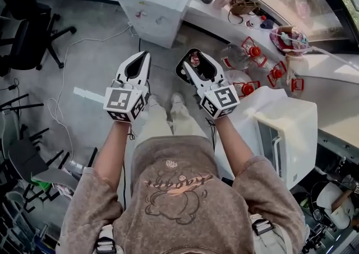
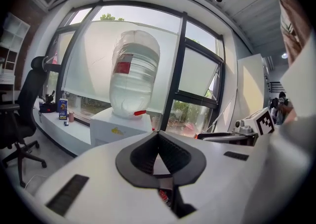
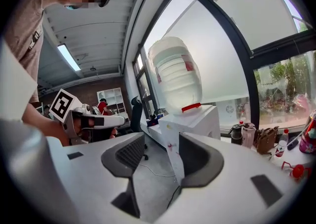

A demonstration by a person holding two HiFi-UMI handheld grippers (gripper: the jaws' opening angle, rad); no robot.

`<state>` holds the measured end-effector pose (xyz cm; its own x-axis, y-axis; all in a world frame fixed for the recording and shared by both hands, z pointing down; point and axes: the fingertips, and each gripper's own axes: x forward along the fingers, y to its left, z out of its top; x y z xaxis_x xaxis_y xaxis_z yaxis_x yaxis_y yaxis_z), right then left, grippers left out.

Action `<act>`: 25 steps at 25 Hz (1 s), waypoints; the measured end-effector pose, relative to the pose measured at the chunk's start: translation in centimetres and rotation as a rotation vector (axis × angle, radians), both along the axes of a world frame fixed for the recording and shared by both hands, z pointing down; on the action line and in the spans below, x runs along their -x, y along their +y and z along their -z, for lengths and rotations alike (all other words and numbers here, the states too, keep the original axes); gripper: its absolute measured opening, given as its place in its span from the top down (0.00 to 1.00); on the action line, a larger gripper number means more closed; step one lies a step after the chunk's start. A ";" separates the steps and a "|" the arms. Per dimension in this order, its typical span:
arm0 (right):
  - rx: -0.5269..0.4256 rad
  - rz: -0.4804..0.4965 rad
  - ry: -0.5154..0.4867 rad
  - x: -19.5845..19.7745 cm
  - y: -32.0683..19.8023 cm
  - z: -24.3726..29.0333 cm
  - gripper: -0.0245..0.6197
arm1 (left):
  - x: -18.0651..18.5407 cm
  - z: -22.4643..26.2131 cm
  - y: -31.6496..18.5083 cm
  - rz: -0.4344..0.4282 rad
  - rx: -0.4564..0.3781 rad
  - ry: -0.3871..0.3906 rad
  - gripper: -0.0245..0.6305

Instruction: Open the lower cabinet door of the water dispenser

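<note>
two hand-held grippers [image 1: 146, 55] [image 1: 195, 59] face the water dispenser [image 2: 118, 128].

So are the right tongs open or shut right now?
Open. In the right gripper view the right tongs stand apart, nothing between them; the floor and the water dispenser show through the gap.

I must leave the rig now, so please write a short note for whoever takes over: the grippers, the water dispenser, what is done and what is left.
Left gripper: shut, empty, held in the air.
Right gripper: open, nothing between its jaws, beside the left one.
Water dispenser, bottle on top: ahead across the floor, apart from both grippers.
Done: nothing yet; neither gripper touches the dispenser.
Left: step closer, grip the lower door and pull it open. The door cannot be made out from here.
</note>
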<state>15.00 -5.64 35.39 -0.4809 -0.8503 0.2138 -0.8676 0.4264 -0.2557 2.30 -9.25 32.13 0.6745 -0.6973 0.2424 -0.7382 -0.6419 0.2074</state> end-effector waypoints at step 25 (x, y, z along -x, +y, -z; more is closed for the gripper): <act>0.255 0.000 0.087 0.4 -12.1 -36.4 0.58 | 2.0 -21.5 -5.7 0.057 0.006 -0.007 0.94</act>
<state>14.55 -17.71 71.83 -0.4511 -0.7636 0.4619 -0.8912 0.3577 -0.2790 0.31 -14.99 53.67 0.6320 -0.7330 0.2514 -0.7750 -0.5974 0.2062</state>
